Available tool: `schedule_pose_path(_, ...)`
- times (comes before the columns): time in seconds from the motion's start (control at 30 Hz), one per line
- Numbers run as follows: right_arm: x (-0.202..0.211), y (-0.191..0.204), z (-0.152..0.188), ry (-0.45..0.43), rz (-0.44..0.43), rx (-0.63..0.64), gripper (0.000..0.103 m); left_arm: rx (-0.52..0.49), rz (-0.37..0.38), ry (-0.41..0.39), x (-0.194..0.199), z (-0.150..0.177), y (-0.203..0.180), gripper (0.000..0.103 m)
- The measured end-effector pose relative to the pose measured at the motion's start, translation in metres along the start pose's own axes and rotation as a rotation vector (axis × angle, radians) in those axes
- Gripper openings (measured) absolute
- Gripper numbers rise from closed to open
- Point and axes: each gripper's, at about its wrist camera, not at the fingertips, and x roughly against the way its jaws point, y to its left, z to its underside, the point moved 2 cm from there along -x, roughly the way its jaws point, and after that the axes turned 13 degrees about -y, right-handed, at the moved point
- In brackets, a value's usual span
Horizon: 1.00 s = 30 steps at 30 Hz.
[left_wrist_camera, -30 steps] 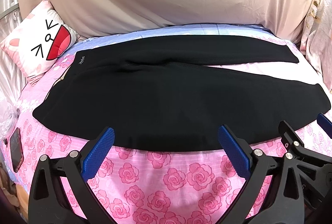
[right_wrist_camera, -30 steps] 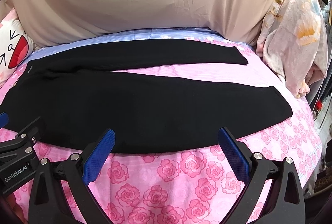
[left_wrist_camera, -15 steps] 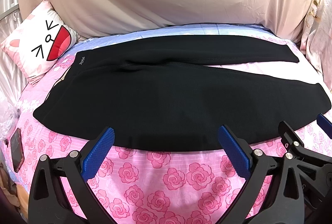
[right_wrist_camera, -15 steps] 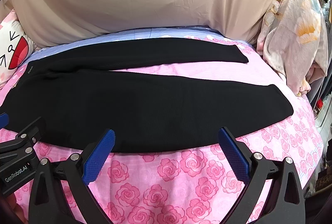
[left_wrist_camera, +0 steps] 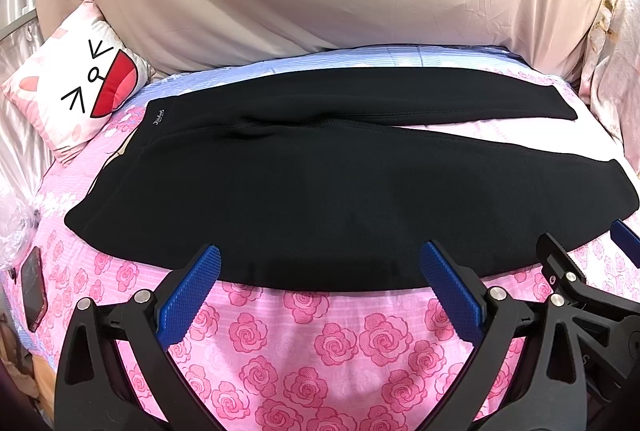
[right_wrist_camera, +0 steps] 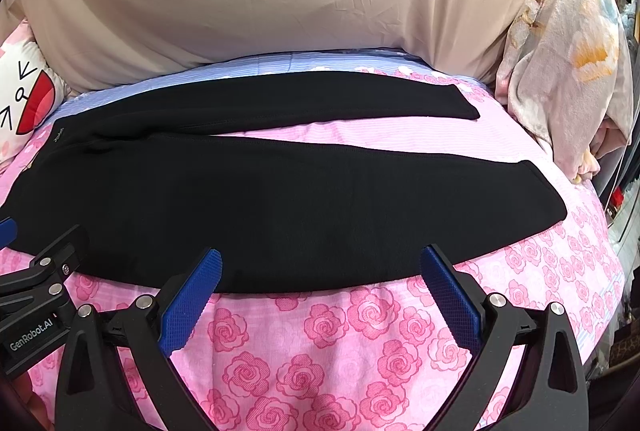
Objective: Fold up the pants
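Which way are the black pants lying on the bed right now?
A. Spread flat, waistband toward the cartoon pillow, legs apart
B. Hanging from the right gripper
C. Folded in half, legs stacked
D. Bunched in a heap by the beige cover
A: the black pants lie flat on the pink rose bedsheet, waistband toward the cartoon pillow, the two legs splayed apart; both grippers are open and empty.

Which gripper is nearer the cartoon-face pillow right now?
Left. The left gripper hovers open over the near edge of the black pants, on the side of the pillow. The right gripper, also open, sits further toward the leg cuffs.
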Motion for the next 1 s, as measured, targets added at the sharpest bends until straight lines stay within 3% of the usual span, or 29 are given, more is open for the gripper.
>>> schedule_pose_path(1.0,-0.013,-0.001,0.003,0.039,-0.007,-0.013,0.098,-0.013,-0.009,0.021,-0.008,-0.002,-0.006,0.098)
